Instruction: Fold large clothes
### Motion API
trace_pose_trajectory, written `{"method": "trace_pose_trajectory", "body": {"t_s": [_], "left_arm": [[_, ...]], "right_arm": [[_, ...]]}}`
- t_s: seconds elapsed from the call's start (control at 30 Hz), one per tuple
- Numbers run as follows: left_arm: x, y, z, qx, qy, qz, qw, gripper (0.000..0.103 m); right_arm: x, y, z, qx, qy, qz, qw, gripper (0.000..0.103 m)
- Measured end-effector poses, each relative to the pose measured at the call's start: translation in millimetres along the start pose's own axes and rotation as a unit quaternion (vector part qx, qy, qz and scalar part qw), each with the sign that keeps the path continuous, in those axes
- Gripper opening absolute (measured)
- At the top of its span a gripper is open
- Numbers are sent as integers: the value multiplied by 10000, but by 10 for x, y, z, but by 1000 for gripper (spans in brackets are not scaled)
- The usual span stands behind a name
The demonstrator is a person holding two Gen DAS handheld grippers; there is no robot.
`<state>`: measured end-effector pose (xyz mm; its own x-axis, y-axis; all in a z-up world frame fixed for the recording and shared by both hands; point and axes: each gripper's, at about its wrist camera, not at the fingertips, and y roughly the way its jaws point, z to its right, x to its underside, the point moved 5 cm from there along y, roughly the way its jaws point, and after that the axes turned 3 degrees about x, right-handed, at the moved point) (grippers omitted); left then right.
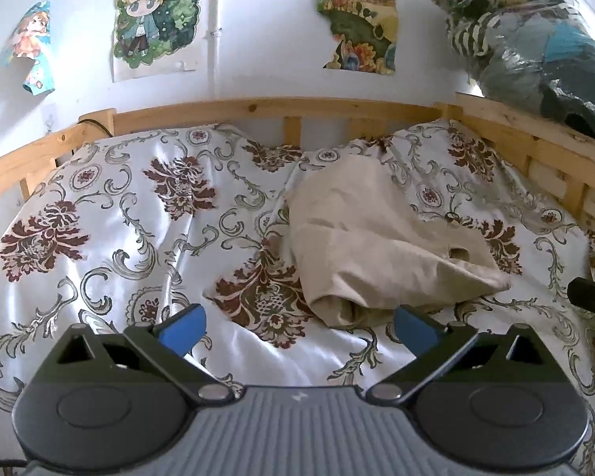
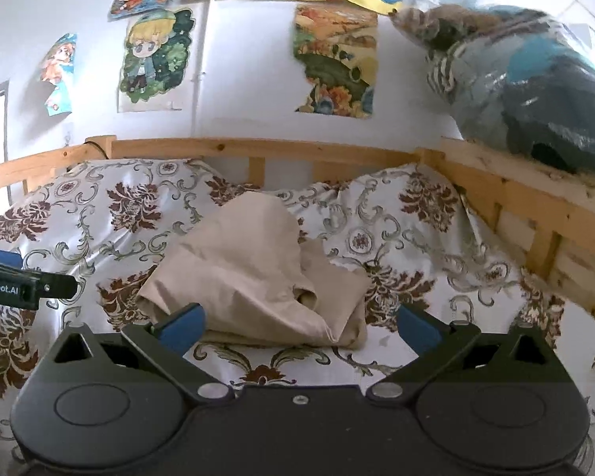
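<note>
A beige garment [image 2: 258,273] lies bundled in a rough fold on a bed [image 1: 111,214] covered with a floral-patterned spread, near its wooden rail [image 1: 258,109]. The left gripper [image 1: 297,327] and right gripper [image 2: 299,325] hover just short of the cloth, blue-padded fingers [image 2: 182,327] spread wide and grasping nothing. Cartoon posters [image 1: 158,12] hang on the wall above; a plastic-wrapped bundle [image 2: 535,91] rests on the side rail.

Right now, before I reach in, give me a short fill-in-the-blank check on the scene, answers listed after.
1. The beige garment lies crumpled on the floral ____.
2. The fingers of the left gripper and the right gripper are both ____.
3. The bed's rail is made of ____.
4. A clear bag of clothes sits on the ____ rail.

Answers: bedspread; open; wood; right
</note>
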<state>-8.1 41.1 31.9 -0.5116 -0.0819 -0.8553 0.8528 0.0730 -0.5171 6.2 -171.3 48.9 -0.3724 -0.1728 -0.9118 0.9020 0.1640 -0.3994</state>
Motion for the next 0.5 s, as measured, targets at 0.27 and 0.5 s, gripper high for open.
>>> {"method": "trace_pose_trajectory", "body": {"t_s": [0.27,0.5], "left_arm": [[23,15,11,5,84,-45,10000,102],[20,10,11,5,140,-8,9999,102]], "right_arm": [[13,1,-15,-74,5,-14,10000,102],[12,1,-1,-82,1,-17,10000,102]]}}
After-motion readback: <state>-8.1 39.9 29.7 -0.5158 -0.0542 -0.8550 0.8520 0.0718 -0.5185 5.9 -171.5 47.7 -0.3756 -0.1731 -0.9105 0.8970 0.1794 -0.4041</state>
